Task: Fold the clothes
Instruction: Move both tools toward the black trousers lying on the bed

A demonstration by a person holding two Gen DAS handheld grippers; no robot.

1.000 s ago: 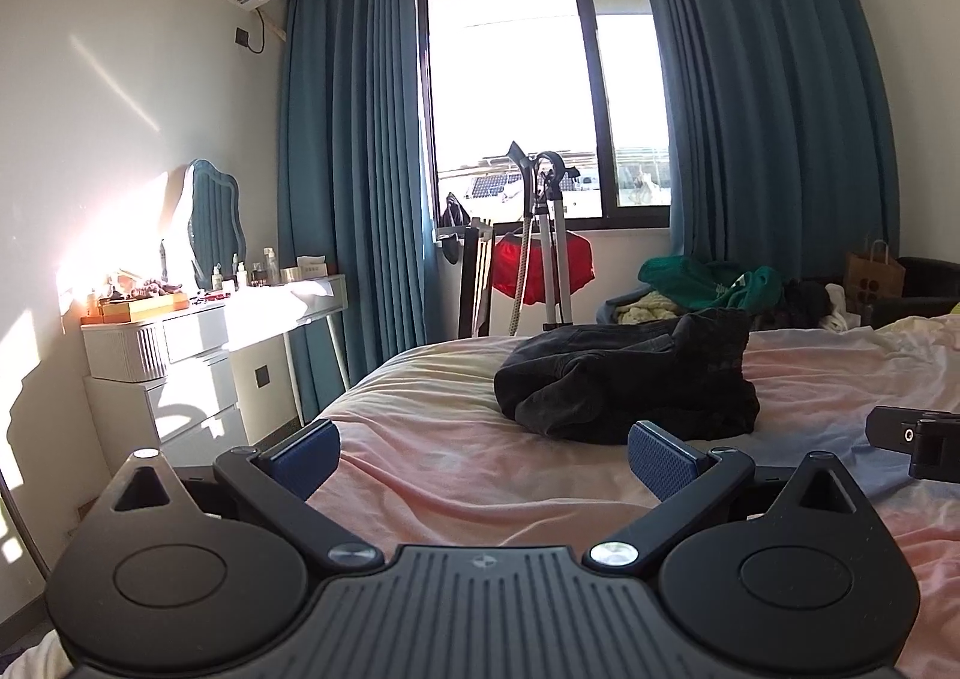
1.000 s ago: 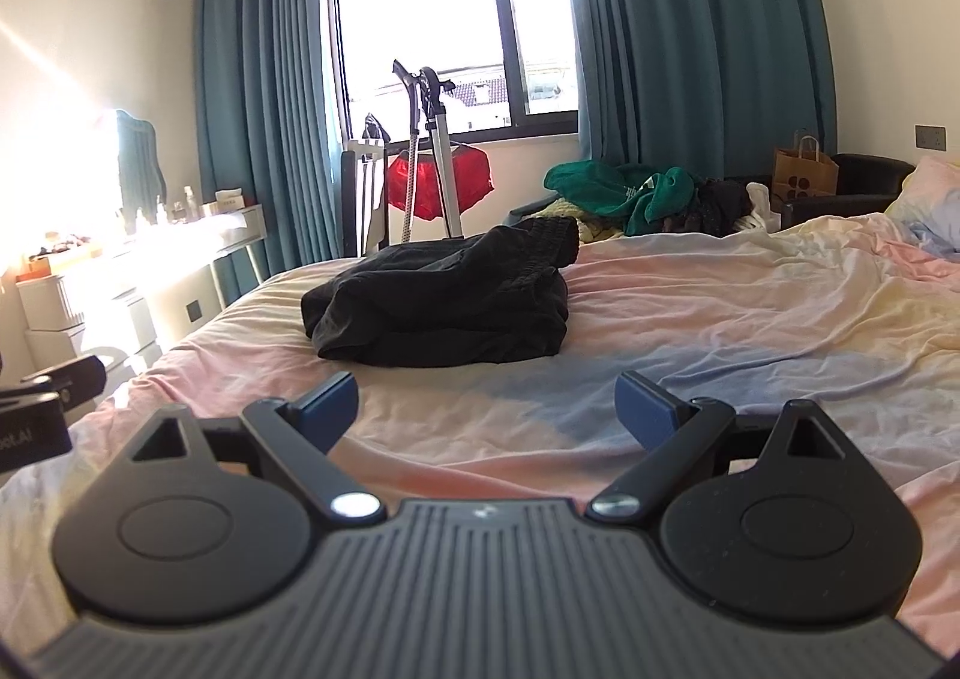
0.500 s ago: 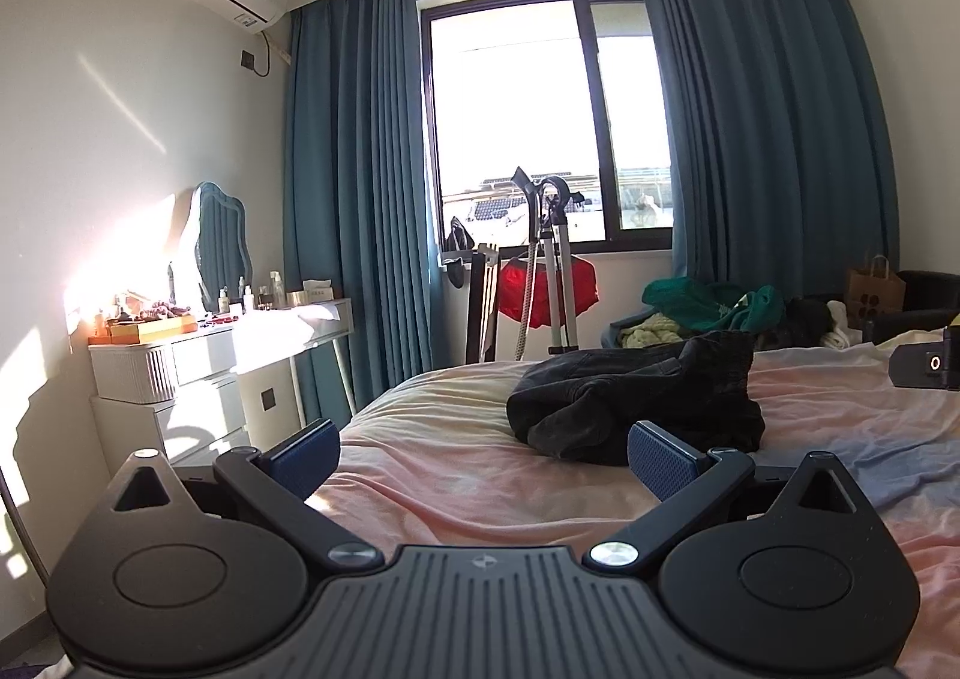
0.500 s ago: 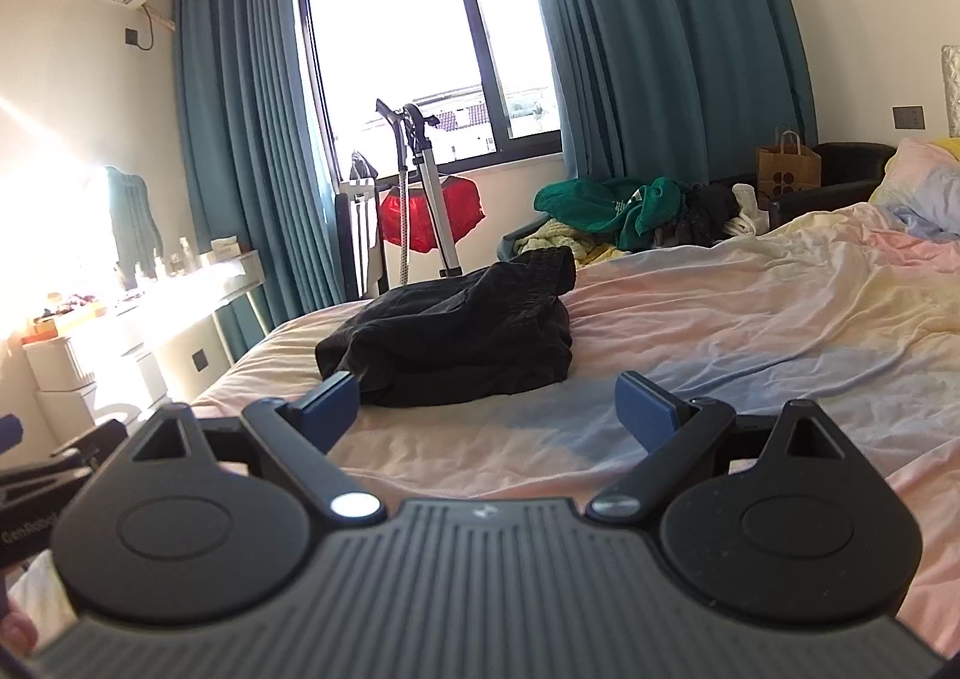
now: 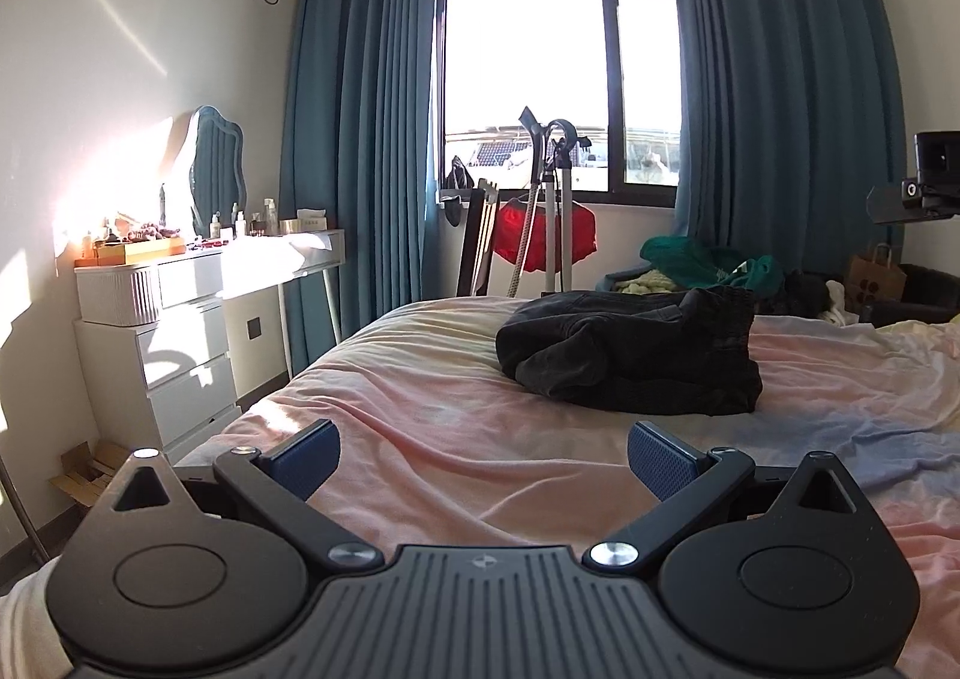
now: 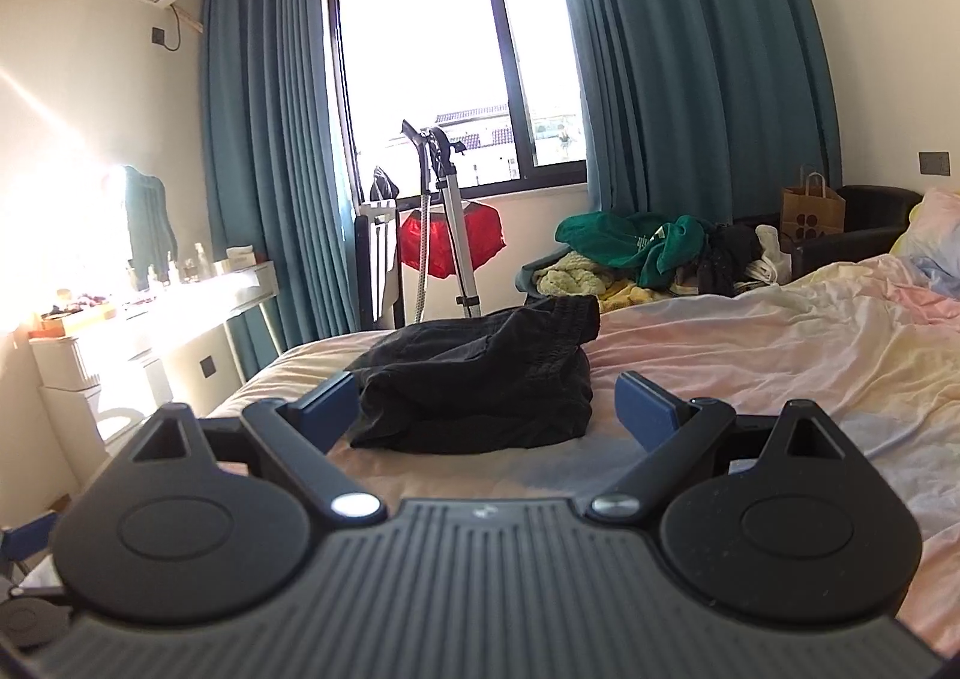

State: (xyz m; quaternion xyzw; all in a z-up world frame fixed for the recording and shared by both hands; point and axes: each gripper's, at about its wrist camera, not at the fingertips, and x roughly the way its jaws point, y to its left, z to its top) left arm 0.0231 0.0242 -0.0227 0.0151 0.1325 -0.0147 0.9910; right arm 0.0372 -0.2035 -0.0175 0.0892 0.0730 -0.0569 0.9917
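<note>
Left wrist view: the left gripper (image 5: 483, 454) sits at the bottom centre, its blue-padded fingers (image 5: 660, 460) spread wide apart with nothing between them, over the pink sheet of the bed (image 5: 420, 421). The dark garment (image 5: 630, 358) lies bunched on the bed, right of centre in the frame, well beyond the fingertips. A white dresser (image 5: 180, 337) stands at the left edge, under the teal curtains (image 5: 354, 127)

Right wrist view: the right gripper (image 6: 483, 409) also has its fingers parted and grips nothing. The dark garment (image 6: 480, 379) lies mid-frame, seen between the fingers. A heap of green clothes (image 6: 630, 247) sits in the centre right
</note>
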